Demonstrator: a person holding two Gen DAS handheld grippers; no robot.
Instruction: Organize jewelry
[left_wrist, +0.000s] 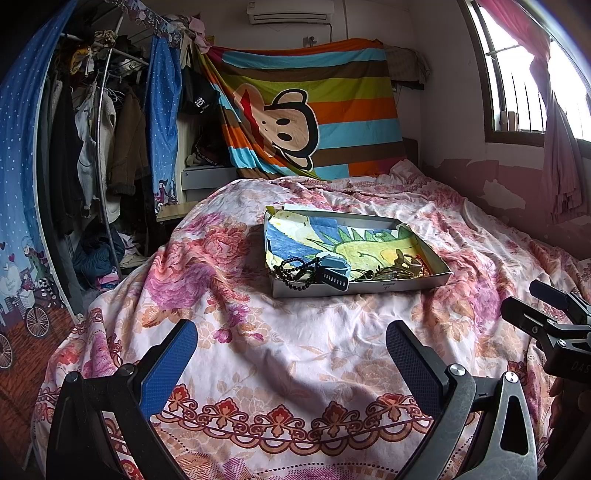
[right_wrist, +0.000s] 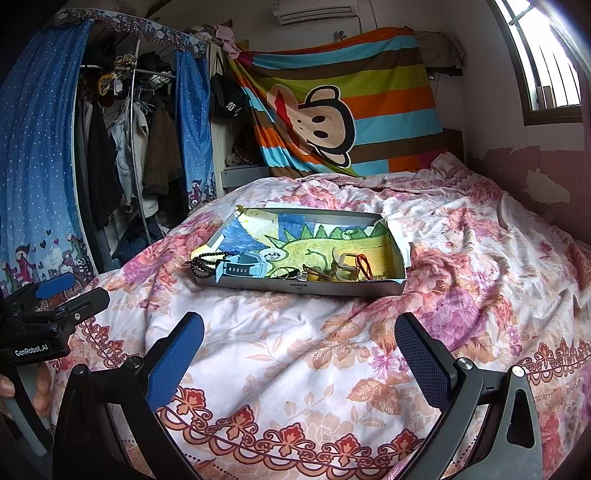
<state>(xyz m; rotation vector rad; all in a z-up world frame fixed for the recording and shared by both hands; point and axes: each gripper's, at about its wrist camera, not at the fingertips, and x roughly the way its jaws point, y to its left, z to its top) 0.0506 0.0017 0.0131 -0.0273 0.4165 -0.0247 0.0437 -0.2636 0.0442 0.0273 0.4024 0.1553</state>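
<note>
- Left gripper (left_wrist: 291, 349): jaws spread wide, nothing between them. Blue textured pads (left_wrist: 168, 365) face inward.
- Right gripper (right_wrist: 299, 343): jaws spread wide, nothing between them.
- Both grippers point forward, side by side and apart from each other.
- Each gripper shows at the edge of the other wrist view.
- A hand (right_wrist: 40, 387) grips the left gripper's handle; only part of it is visible.

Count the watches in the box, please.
1: a blue watch at the box's front left, beside the black beads. The tangle at front right may hide more.
</note>
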